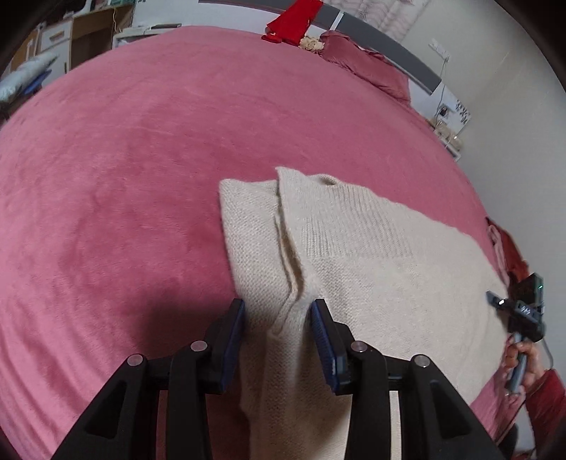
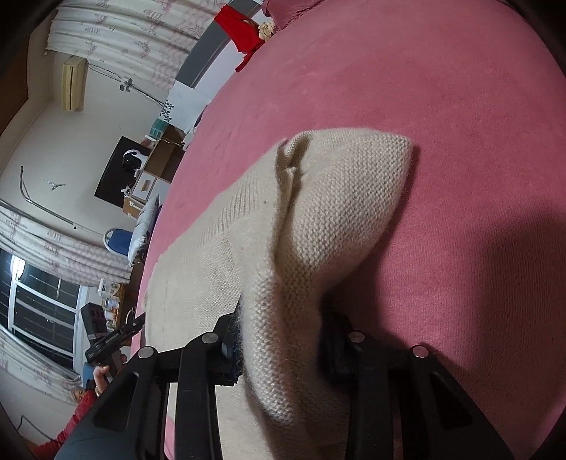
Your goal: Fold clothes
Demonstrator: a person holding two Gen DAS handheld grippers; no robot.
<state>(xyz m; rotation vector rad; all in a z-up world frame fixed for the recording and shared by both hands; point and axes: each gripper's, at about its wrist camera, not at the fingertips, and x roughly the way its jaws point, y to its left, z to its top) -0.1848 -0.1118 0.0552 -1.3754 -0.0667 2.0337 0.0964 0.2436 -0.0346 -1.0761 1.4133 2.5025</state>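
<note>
A cream knitted sweater (image 1: 371,254) lies partly folded on a pink bed cover (image 1: 141,159). In the left wrist view my left gripper (image 1: 279,315) has a creased fold at the sweater's near edge filling the gap between its blue pads, and it is shut on that fold. In the right wrist view my right gripper (image 2: 283,318) is shut on a bunched part of the sweater (image 2: 336,198), which rises off the cover (image 2: 442,106) in a hump. Each view shows the other gripper at the sweater's far edge: the right gripper (image 1: 495,300) and the left gripper (image 2: 139,320).
A red garment (image 1: 295,21) and a pink pillow (image 1: 364,63) sit by the headboard at the far end. A hand (image 1: 523,361) in a red sleeve holds the right gripper near the bed's right edge. Shelves and boxes (image 1: 88,35) stand beyond the far left.
</note>
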